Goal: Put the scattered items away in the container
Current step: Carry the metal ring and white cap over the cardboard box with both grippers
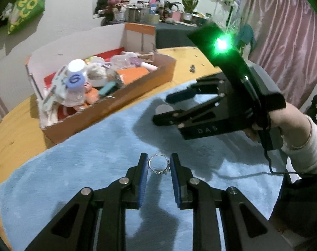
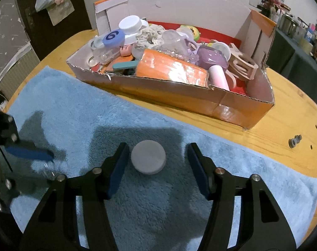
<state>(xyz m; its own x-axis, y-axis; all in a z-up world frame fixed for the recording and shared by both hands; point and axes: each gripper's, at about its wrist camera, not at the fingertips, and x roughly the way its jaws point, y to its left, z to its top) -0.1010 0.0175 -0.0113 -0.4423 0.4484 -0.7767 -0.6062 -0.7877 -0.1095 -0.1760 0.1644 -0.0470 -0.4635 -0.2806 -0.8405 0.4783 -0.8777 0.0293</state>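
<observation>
The left gripper (image 1: 159,164) holds a silver ring (image 1: 159,164) between its blue pads (image 1: 144,175); the jaws are closed on it, and the ring stands upright between the tips, with its decorated part turned down and to the right. Under it lies the light blue towel (image 1: 85,167), which covers the near part of the yellow wooden tabletop (image 1: 12,138).

The right gripper (image 2: 157,158) points down at the towel (image 2: 95,113). Its jaws stand apart, with a flat round grey disc (image 2: 148,157) lying on the towel between them. The disc is closer to the left pad (image 2: 118,169), almost touching it, while the right pad is clearly apart from it, so the pads do not press on the disc. In the left wrist view the same gripper (image 1: 161,109) shows from the side, held by a hand (image 1: 284,123) in a light sleeve, with a green light on its body, and the disc (image 1: 163,109) is partly visible between its fingers.

The cardboard box (image 2: 179,102) stands on the tabletop (image 2: 284,125) just behind the far edge of the towel. It is already heaped with things: a white bottle with a blue "6" cap (image 2: 113,37), an orange package (image 2: 171,69), a purple bowl (image 2: 210,59) and a pink tube (image 2: 219,77). A small grey metal part (image 2: 294,141) lies alone on the bare wood to the right of the box
</observation>
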